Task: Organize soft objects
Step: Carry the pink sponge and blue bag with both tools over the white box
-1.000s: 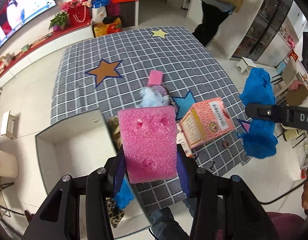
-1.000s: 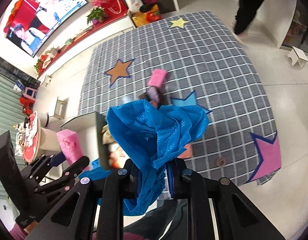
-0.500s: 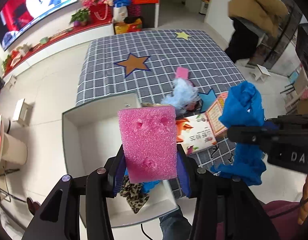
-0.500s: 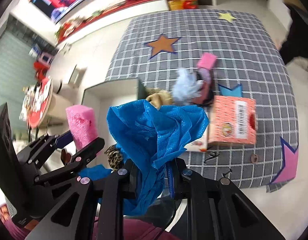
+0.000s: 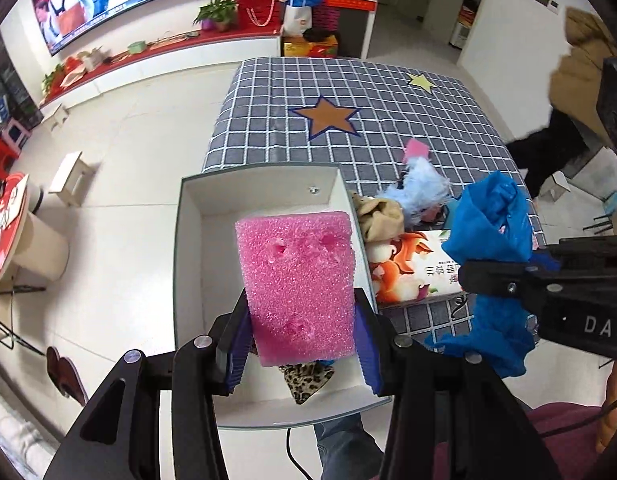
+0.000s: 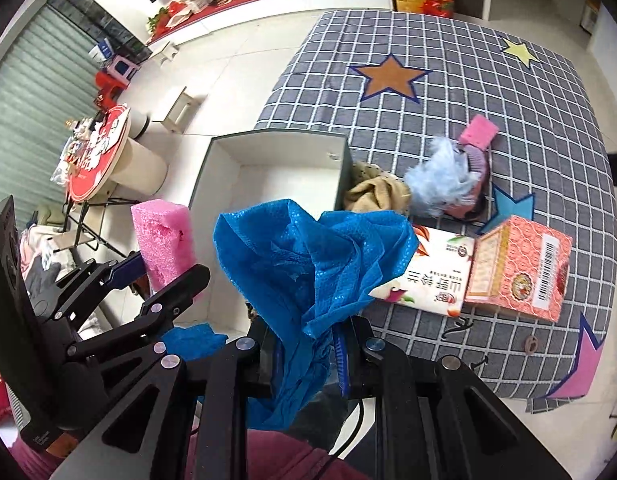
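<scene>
My left gripper is shut on a pink sponge and holds it above the open white box. A leopard-print cloth and a blue cloth lie in the box. My right gripper is shut on a crumpled blue cloth, held beside the box's right wall; it also shows in the left wrist view. A beige cloth, a pale blue fluffy item and a small pink sponge lie on the checked mat.
A white printed carton and a pink carton lie on the mat right of the box. A round red-topped table and a small stool stand on the tiled floor to the left. A person stands at the far right.
Both grippers have swung left with their loads. The white box now lies directly under the pink sponge, and the blue cloth has come close beside the box.
</scene>
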Tool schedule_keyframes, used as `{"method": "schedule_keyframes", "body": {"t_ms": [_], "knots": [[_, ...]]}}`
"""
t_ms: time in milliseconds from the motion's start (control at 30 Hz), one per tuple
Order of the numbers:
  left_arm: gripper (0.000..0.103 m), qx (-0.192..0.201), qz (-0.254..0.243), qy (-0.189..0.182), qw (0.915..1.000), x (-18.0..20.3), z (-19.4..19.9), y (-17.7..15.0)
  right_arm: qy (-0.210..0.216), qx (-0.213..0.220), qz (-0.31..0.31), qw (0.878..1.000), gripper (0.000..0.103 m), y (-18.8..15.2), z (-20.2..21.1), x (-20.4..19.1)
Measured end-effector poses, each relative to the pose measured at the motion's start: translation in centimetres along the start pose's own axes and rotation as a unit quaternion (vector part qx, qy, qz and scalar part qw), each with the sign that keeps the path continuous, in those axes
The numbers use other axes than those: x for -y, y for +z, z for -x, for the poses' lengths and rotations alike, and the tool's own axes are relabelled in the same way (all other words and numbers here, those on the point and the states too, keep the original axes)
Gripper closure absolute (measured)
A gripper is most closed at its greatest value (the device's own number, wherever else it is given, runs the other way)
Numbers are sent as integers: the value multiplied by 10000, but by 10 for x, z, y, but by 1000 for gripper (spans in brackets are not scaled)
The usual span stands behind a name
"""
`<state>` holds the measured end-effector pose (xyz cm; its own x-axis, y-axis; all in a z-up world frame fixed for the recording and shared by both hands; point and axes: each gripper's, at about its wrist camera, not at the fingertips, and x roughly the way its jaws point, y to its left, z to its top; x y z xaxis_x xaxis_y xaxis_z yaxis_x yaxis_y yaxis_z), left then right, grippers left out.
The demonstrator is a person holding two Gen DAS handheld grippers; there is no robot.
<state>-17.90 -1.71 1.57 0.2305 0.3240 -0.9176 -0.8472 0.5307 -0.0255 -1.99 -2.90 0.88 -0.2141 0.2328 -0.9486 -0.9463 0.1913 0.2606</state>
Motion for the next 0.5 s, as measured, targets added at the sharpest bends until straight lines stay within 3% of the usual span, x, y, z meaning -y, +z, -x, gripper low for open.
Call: {"method": "schedule_keyframes", "body": {"t_ms": [500], "knots": [[53,-168,456,103,9988,-20,-5,-6,128,-130,148,9997,82,6,-8,-10]]}}
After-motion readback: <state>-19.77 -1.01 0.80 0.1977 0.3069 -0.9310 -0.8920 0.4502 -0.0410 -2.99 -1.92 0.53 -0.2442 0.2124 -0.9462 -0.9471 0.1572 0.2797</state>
